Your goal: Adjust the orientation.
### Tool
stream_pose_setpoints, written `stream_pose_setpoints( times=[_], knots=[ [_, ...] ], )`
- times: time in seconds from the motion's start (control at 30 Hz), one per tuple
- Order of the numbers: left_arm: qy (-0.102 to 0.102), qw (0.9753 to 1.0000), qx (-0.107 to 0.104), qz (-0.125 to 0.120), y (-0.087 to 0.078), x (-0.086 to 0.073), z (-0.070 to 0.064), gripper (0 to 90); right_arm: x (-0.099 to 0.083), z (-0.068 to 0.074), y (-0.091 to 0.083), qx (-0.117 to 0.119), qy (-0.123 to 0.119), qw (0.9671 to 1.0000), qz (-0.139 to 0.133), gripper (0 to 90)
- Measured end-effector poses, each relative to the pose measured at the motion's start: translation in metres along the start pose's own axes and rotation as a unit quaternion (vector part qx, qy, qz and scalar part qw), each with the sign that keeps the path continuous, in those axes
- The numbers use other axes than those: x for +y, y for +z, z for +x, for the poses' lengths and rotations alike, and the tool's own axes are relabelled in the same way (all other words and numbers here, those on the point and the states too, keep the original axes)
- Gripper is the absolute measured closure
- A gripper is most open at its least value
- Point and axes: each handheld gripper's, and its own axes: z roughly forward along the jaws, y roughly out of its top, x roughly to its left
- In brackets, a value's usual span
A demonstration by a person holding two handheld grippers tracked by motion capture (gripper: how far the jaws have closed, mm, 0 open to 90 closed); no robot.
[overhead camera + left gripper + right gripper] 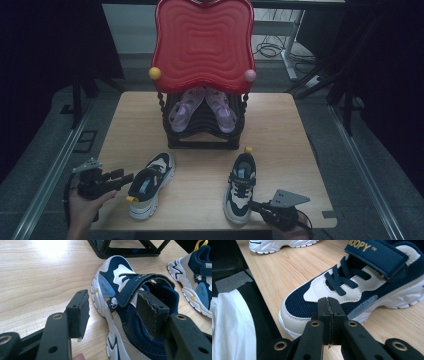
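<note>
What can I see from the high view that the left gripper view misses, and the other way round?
The high view alone has the red tray atop the black rack, purple sandals and the right gripper, shut.

The left gripper view alone gives a close look at the strap between open jaws of the left gripper.

Both show both sneakers and the wooden table.

A light wooden table (285, 125) carries two sneakers (150, 184) (241, 187) and a black shoe rack (202, 127).
</note>
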Motion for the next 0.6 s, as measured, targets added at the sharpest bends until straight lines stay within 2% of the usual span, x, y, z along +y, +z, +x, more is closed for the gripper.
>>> stream_pose_setpoints(
  times=[0.6],
  knots=[
    [-0.001, 1.0000, -0.001, 0.000, 0.000, 0.000, 0.000, 43.6, 0.013, 0.019, 0.023, -0.005, -0.027, 0.9996, 0.000, 90.0]
  ],
)
